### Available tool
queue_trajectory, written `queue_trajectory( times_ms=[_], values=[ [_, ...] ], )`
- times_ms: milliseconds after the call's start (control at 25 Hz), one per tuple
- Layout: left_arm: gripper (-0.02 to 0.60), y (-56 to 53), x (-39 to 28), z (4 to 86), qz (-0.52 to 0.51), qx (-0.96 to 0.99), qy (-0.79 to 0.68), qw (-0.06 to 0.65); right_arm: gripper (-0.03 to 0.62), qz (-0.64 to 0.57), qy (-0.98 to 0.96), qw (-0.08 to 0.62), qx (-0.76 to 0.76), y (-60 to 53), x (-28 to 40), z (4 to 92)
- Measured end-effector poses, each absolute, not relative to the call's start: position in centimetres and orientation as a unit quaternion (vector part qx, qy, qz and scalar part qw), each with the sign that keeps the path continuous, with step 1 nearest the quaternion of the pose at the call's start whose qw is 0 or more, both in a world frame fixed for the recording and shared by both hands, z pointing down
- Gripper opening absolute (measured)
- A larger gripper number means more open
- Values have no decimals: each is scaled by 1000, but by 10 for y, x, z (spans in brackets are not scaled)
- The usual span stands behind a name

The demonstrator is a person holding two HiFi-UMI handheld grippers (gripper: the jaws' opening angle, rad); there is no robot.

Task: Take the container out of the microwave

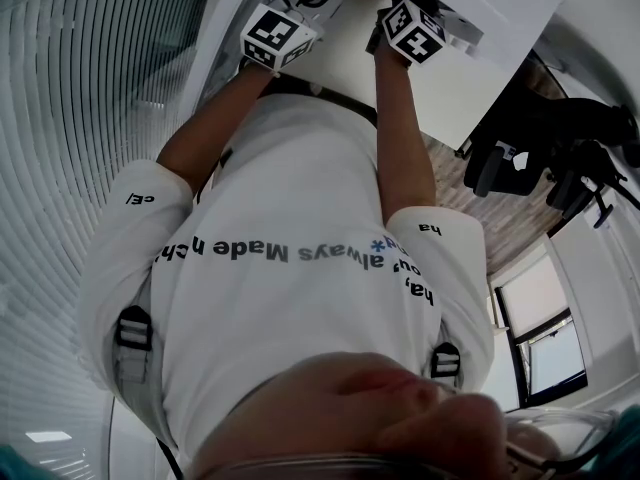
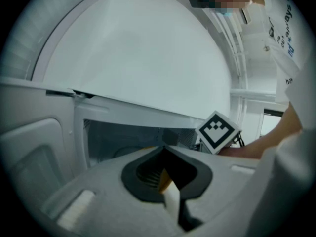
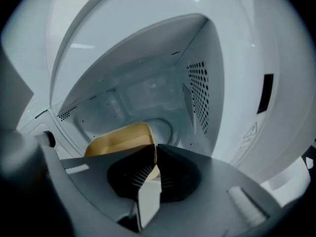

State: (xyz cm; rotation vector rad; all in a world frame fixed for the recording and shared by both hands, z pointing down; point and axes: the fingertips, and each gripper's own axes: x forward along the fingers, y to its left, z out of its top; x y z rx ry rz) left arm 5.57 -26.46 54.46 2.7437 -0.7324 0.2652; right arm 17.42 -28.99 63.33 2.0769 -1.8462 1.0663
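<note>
A tan container (image 3: pixel 121 138) sits in the white microwave (image 3: pixel 148 88), on the glass turntable (image 3: pixel 165 126). My right gripper (image 3: pixel 155 149) reaches into the cavity, shut on the container's near rim. My left gripper (image 2: pixel 164 149) points at the same cavity (image 2: pixel 123 137) with its jaws together and a tan sliver of container (image 2: pixel 165 179) pinched between its pads. The right gripper's marker cube (image 2: pixel 218 131) shows beside it. In the head view only the two marker cubes, left (image 1: pixel 277 36) and right (image 1: pixel 412 30), show in front of the microwave (image 1: pixel 470 58); the jaws and container are hidden.
The microwave's right wall is perforated (image 3: pixel 200 93) and its front frame (image 3: pixel 266 93) stands close on the right. The opened door (image 2: pixel 34 152) stands at the left. The person's white shirt (image 1: pixel 300 248) fills the head view; a black chair (image 1: pixel 520 158) stands at the right.
</note>
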Motion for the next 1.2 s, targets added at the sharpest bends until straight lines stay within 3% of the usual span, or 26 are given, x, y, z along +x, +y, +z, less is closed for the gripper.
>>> queue_trajectory(
  times_ms=[1200],
  values=[
    [3,-225,50,530,104,958,-225,141,18,387,-613,67,686,-225,184,618]
  ],
)
